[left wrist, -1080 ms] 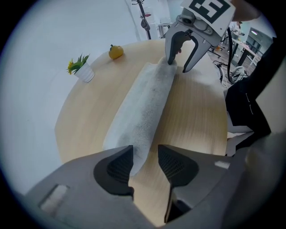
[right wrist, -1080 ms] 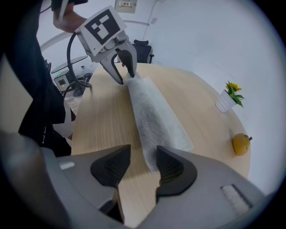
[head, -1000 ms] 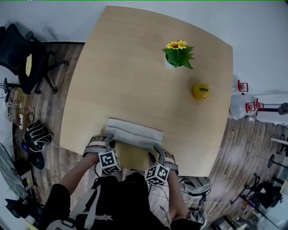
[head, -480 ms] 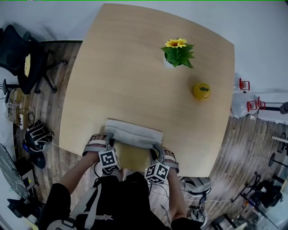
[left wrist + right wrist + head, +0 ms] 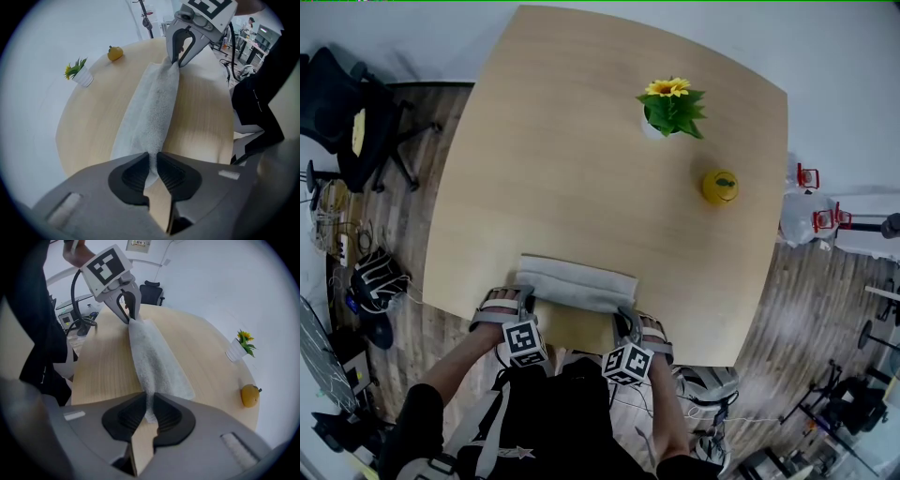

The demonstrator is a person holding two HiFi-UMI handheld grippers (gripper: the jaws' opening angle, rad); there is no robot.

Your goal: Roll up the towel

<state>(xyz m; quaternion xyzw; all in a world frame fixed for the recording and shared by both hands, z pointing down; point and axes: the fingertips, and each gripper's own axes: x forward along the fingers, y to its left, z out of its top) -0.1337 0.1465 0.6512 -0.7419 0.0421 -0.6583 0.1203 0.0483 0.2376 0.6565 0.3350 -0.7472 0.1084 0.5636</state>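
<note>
A grey-white towel (image 5: 575, 281) lies folded into a long band near the table's front edge. My left gripper (image 5: 529, 300) is at its left end and my right gripper (image 5: 624, 319) at its right end. Both have just been closing, with towel cloth between the jaws. In the left gripper view the dark pads (image 5: 136, 174) pinch the near end of the towel (image 5: 152, 108), and the right gripper (image 5: 180, 60) nips the far end. In the right gripper view the pads (image 5: 166, 416) press on the towel (image 5: 157, 362), with the left gripper (image 5: 129, 315) at the other end.
A potted sunflower (image 5: 670, 111) and a yellow fruit (image 5: 719, 187) stand at the table's (image 5: 562, 159) far right. A black chair (image 5: 347, 122) is on the floor to the left. Cables and gear lie around the table's base.
Both grippers' jaws have narrowed onto the towel's near edge at its two ends. The hands and the towel have barely shifted.
</note>
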